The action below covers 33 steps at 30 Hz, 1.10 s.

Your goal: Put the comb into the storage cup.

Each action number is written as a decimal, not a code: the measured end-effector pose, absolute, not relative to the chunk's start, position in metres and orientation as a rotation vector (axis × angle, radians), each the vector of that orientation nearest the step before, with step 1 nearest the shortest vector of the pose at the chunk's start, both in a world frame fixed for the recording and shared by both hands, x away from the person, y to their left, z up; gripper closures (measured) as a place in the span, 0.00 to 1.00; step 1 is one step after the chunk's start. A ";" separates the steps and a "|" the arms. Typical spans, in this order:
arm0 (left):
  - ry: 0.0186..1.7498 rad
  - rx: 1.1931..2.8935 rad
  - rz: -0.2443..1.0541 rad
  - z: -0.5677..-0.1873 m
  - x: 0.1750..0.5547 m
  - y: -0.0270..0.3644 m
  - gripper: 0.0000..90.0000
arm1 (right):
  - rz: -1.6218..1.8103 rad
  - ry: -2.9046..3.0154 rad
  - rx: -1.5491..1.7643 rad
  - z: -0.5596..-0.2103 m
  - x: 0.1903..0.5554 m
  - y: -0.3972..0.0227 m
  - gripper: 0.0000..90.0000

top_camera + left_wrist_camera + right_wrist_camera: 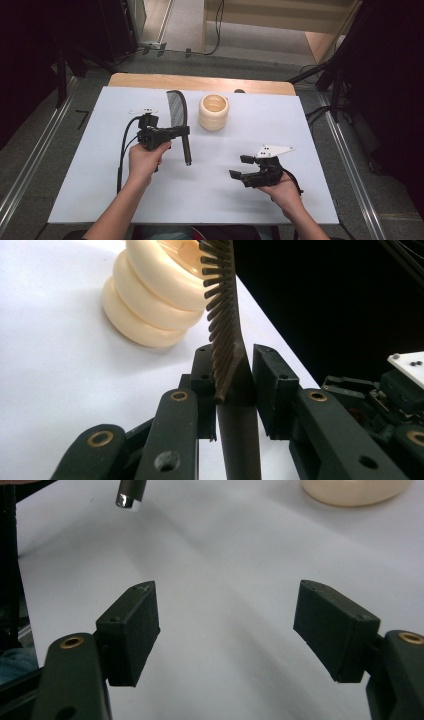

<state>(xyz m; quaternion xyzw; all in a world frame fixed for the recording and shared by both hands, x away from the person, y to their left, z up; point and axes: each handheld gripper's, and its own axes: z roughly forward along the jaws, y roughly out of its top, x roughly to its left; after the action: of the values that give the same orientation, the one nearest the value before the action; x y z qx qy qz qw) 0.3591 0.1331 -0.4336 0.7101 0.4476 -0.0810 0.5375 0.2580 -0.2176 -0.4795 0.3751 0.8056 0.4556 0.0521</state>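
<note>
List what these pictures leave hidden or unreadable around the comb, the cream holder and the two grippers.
- Comb: in the left gripper view its top is cut by the upper edge; the left gripper covers where handle meets teeth.
- Cream holder: in the right gripper view the top edge cuts it; high view hides its inside bottom.
- Right gripper: in the high view, too small to read its pads.

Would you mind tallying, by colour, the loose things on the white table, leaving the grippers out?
Black: 1, the comb, held at its handle by the left gripper.
Cream: 1, the ribbed cup, standing beside the comb.
Total: 2.
</note>
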 end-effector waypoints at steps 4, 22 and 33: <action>1.044 1.701 -0.193 -0.431 0.361 0.131 0.81 | 1.369 2.449 1.153 -0.481 0.255 -0.225 0.27; 0.946 1.759 -0.217 -0.418 0.378 0.116 0.82 | 1.350 2.425 1.219 -0.486 0.241 -0.252 0.27; 0.921 1.773 -0.215 -0.409 0.393 0.112 0.82 | 1.337 2.430 1.230 -0.487 0.237 -0.258 0.27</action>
<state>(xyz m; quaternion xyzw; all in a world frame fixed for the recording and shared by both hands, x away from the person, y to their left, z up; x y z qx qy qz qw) 0.3930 0.1119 -0.4087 0.7446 0.3870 -0.0904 0.5364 0.2367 -0.2576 -0.4872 0.4048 0.7999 0.4399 0.0537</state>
